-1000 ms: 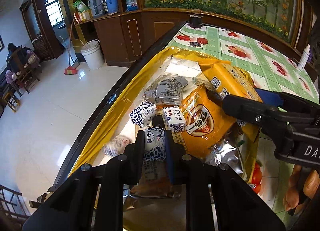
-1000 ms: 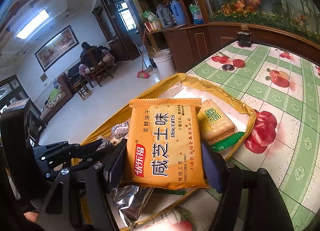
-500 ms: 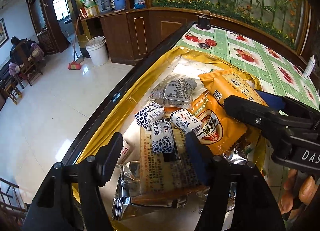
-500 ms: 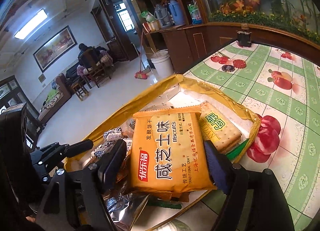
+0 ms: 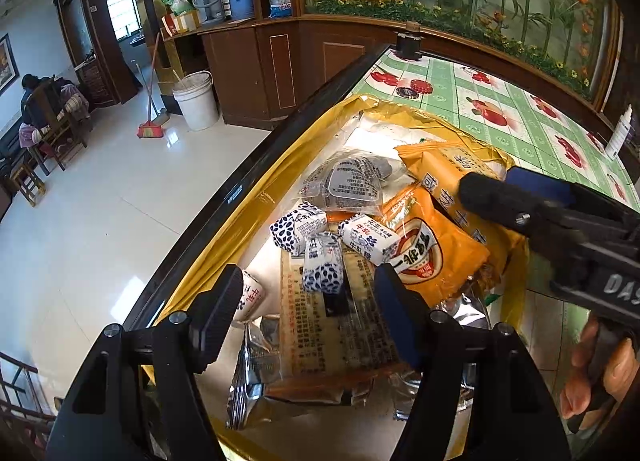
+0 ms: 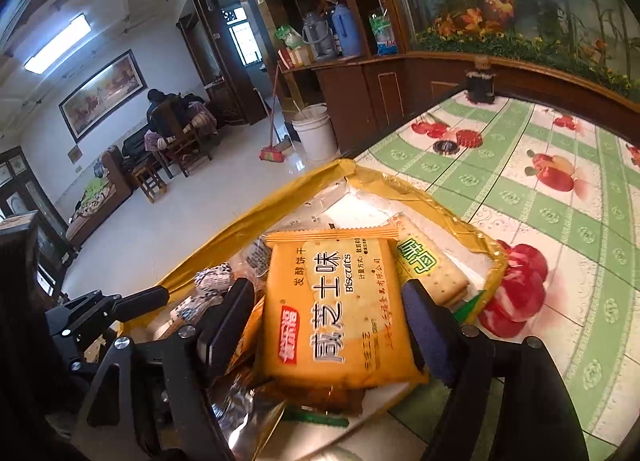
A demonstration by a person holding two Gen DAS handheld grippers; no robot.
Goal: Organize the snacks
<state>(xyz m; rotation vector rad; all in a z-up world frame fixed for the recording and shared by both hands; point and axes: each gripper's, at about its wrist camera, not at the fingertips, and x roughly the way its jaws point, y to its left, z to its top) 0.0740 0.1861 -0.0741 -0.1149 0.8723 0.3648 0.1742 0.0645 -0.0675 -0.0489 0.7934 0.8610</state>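
Note:
A yellow-rimmed tray [image 5: 224,249] [image 6: 280,213] holds the snacks. My left gripper [image 5: 308,289] is open over it. A blue-and-white wrapped candy [image 5: 322,267] lies loose between its fingers on a brown printed packet [image 5: 336,329], beside two similar candies [image 5: 296,227]. My right gripper [image 6: 326,297] straddles an orange biscuit packet [image 6: 336,309] that rests on the pile. Its jaws are closing, with a gap still showing at each pad. A green-labelled cracker pack [image 6: 432,273] lies just behind. One right finger [image 5: 480,189] reaches over another orange packet [image 5: 432,257].
The tray sits at the dark edge [image 5: 240,189] of a table with a green cherry-print cloth [image 6: 560,221]. A red cap [image 5: 420,84], a dark jar [image 5: 408,43] and a white bottle [image 5: 618,133] stand further back. A hand [image 5: 600,373] holds the right gripper.
My left gripper opened and let go of the blue-and-white candy, which now lies on the brown packet. The orange biscuit packet sank from the right jaws onto the pile.

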